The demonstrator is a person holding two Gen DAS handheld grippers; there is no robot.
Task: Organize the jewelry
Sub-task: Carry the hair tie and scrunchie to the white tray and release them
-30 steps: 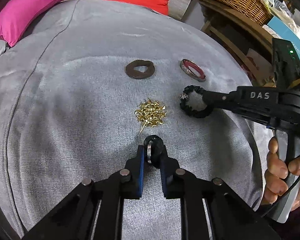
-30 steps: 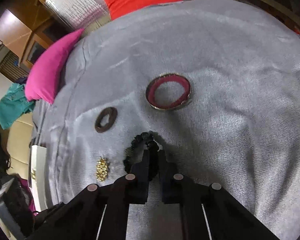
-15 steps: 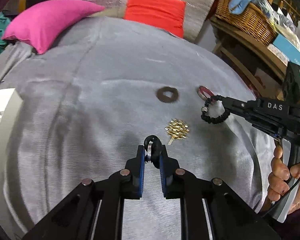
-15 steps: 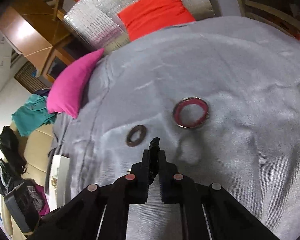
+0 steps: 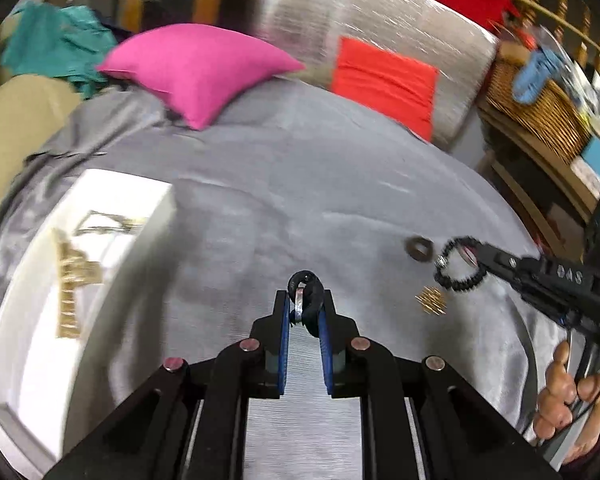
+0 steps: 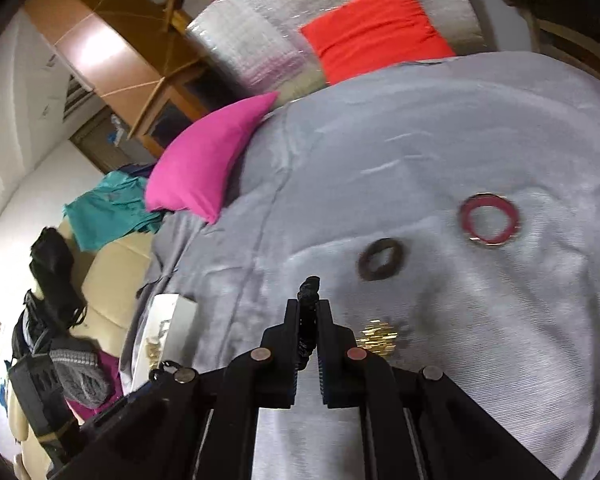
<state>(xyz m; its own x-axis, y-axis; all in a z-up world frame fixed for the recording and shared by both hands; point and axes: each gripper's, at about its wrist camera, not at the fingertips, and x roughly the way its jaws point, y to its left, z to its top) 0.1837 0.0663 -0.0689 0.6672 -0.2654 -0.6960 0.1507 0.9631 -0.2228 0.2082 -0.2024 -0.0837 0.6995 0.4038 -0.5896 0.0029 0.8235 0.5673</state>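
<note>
My left gripper (image 5: 304, 306) is shut on a black ring with a silver band (image 5: 305, 294), held above the grey cloth. My right gripper (image 6: 309, 312) is shut on a black beaded bracelet (image 6: 308, 300); the bracelet also shows in the left wrist view (image 5: 458, 264), hanging from the right gripper's tip in the air. A white jewelry tray (image 5: 72, 280) with gold pieces lies at the left; it also shows in the right wrist view (image 6: 164, 332). On the cloth lie a dark brown ring (image 6: 381, 259), a red-lined bangle (image 6: 489, 220) and a gold brooch (image 6: 376, 338).
The grey cloth (image 5: 300, 184) covers a round surface. A pink cushion (image 5: 196, 68) and a red cushion (image 5: 384, 80) lie at the back. A wicker basket (image 5: 540, 104) stands on a wooden shelf at the right. A teal cloth (image 6: 112, 208) lies at the left.
Both grippers have lifted and swung left with their pieces. The white tray has come into both views. The jewelry on the cloth now sits further to the right.
</note>
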